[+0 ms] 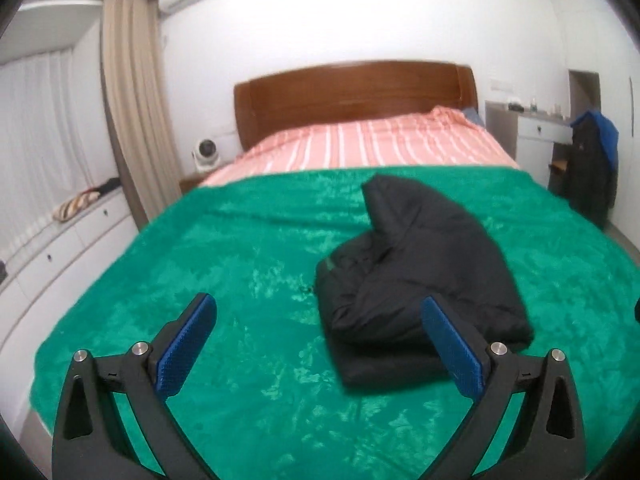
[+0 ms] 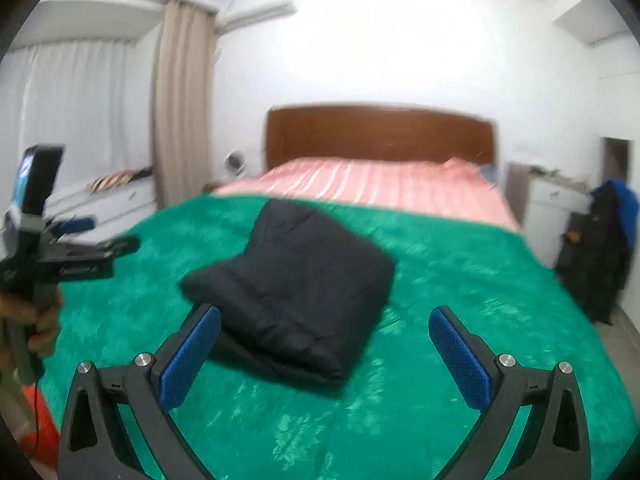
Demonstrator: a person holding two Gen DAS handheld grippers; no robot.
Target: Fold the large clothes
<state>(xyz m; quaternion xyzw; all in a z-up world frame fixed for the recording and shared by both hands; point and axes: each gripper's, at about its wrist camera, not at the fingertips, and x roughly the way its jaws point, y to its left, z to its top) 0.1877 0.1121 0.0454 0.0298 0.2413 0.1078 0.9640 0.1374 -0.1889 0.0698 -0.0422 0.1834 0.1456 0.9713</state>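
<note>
A black padded jacket [image 1: 416, 276] lies folded in a thick bundle on the green blanket [image 1: 240, 248]; it also shows in the right wrist view [image 2: 296, 296]. My left gripper [image 1: 318, 320] is open and empty, held above the blanket in front of the bundle, its right pad in front of the bundle's near edge. My right gripper [image 2: 324, 332] is open and empty, held back from the bundle's near side. The left gripper also shows from the side in the right wrist view [image 2: 86, 256], held in a hand.
The green blanket [image 2: 460, 300] covers the near half of a bed with a pink striped sheet [image 1: 372, 144] and wooden headboard [image 1: 356, 92]. White drawers [image 1: 60, 256] run along the left. A chair with dark clothes [image 1: 592, 168] stands at the right.
</note>
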